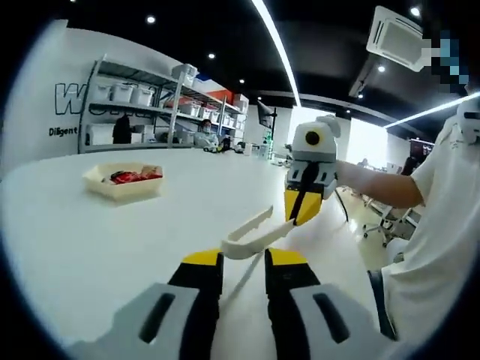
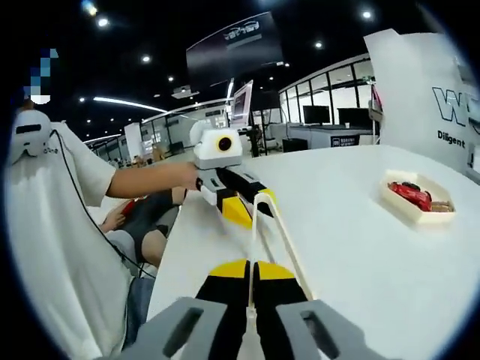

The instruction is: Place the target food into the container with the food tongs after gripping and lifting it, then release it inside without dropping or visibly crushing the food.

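Currently, both yellow-tipped grippers clamp a pair of cream plastic food tongs (image 1: 251, 236) over a white table (image 1: 90, 240): the left gripper (image 1: 244, 262) pinches the hinge end, the right gripper (image 2: 253, 270) pinches the arms. At ten o'clock in the left gripper view sits a shallow cream tray (image 1: 124, 182) holding red food (image 1: 135, 177).

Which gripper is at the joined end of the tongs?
The left gripper: the tongs have their joined end at its yellow jaw tips, while their two arms spread apart toward the right gripper.
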A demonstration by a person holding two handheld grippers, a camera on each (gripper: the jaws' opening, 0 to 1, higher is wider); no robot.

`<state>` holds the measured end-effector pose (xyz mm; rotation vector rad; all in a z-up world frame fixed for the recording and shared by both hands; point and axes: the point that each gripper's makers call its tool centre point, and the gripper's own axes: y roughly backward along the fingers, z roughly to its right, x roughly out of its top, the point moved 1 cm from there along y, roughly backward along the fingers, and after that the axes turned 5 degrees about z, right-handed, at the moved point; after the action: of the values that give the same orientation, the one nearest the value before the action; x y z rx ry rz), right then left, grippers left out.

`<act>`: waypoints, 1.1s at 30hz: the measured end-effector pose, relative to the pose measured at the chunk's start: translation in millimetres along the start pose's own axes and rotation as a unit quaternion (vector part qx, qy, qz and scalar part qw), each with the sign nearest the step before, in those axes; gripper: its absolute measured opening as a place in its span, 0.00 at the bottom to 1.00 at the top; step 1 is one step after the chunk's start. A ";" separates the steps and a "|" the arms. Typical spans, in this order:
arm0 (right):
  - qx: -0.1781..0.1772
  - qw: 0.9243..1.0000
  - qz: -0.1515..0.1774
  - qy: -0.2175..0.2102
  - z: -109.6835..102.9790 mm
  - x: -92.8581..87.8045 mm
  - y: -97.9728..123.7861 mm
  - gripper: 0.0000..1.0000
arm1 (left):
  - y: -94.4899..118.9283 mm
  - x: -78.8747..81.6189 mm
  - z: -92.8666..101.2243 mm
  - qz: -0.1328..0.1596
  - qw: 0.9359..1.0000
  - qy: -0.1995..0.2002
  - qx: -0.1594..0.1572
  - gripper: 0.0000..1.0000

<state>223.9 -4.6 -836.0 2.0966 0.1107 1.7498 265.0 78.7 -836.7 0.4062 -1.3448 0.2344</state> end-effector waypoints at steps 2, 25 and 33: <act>-0.005 1.000 -0.014 0.013 2.7 -5.1 -0.7 0.00 | 1.5 -2.0 -2.8 -0.004 1.000 -0.005 0.005 0.22; -0.058 0.991 -0.061 0.100 32.4 -17.9 -3.4 0.00 | -3.6 -23.4 -12.6 -0.038 0.999 0.005 0.026 0.17; -0.084 0.992 -0.045 0.084 36.1 -13.8 6.9 0.06 | -1.1 -22.1 -14.2 -0.034 0.999 0.003 0.035 0.14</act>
<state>254.2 -24.5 -851.1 1.7976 0.0990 1.8128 273.4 85.1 -860.8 0.5093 -1.3180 0.2256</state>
